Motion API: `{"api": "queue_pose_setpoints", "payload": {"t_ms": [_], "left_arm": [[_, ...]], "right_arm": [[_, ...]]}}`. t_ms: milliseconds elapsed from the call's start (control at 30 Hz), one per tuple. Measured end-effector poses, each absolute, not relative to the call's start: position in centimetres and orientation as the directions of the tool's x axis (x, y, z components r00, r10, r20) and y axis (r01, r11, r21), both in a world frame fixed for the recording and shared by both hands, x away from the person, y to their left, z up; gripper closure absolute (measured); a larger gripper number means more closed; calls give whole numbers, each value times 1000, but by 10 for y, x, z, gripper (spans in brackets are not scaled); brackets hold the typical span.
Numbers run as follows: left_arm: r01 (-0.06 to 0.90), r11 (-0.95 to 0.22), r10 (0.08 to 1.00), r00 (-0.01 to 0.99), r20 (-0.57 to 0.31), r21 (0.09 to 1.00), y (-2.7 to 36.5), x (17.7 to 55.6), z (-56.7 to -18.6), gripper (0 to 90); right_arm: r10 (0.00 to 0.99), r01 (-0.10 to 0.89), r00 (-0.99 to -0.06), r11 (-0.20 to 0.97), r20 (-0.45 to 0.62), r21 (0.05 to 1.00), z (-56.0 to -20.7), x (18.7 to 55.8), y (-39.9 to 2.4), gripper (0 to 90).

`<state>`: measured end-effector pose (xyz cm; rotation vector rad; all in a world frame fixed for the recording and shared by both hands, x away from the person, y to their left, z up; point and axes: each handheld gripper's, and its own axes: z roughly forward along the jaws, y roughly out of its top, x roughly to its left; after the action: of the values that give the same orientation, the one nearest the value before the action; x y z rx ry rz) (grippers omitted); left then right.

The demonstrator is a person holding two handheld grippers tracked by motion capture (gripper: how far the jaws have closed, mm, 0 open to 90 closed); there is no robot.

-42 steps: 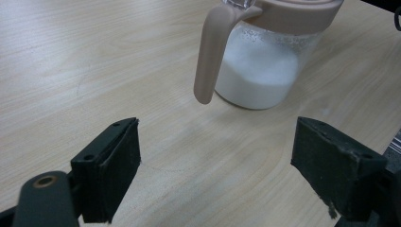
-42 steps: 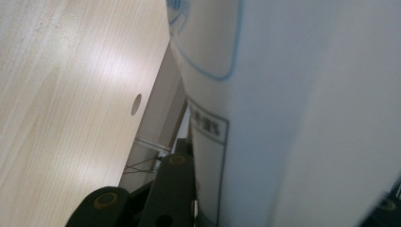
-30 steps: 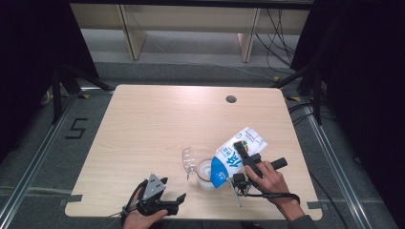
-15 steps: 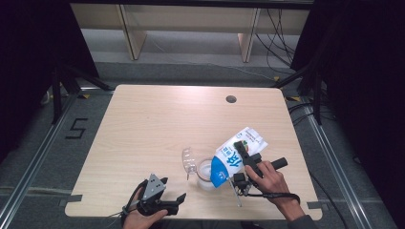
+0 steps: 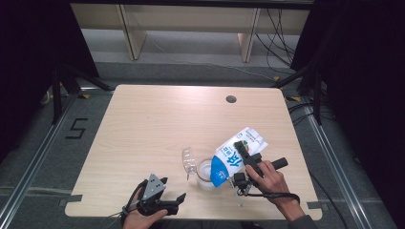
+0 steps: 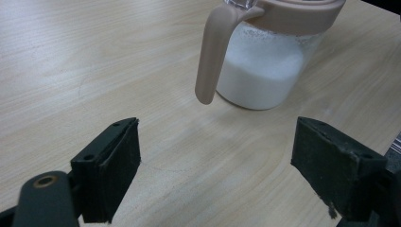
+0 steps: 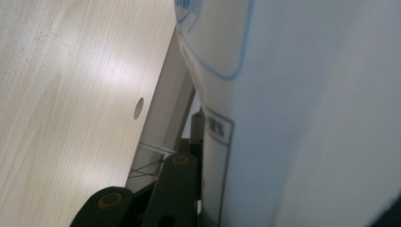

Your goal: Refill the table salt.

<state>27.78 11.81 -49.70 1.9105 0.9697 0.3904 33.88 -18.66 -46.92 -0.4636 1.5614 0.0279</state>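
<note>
Nothing moved; carton (image 5: 237, 155) over jug (image 6: 265, 66)

Nothing has visibly changed since the earlier pictures.

Milk-filled jug (image 6: 265, 71) beyond parted fingers (image 6: 113, 175)

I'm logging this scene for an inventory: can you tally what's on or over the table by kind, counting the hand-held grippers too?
Milk cartons: 1, the carton, tipped over the jug in the right gripper
Jugs: 1, the clear jug with white liquid and a beige lid
Grippers: 2, with the left gripper open near the table's front edge
Total: 4
</note>
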Motion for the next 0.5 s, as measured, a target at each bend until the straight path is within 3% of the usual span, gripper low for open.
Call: {"api": "queue_pose_setpoints", "payload": {"t_ms": [500], "left_arm": [[474,-248,764,632,-130,845,118,277,-497,157]], "right_arm": [[-226,-313,-25,927,-974,-207,-469,338,-187,806]]}}
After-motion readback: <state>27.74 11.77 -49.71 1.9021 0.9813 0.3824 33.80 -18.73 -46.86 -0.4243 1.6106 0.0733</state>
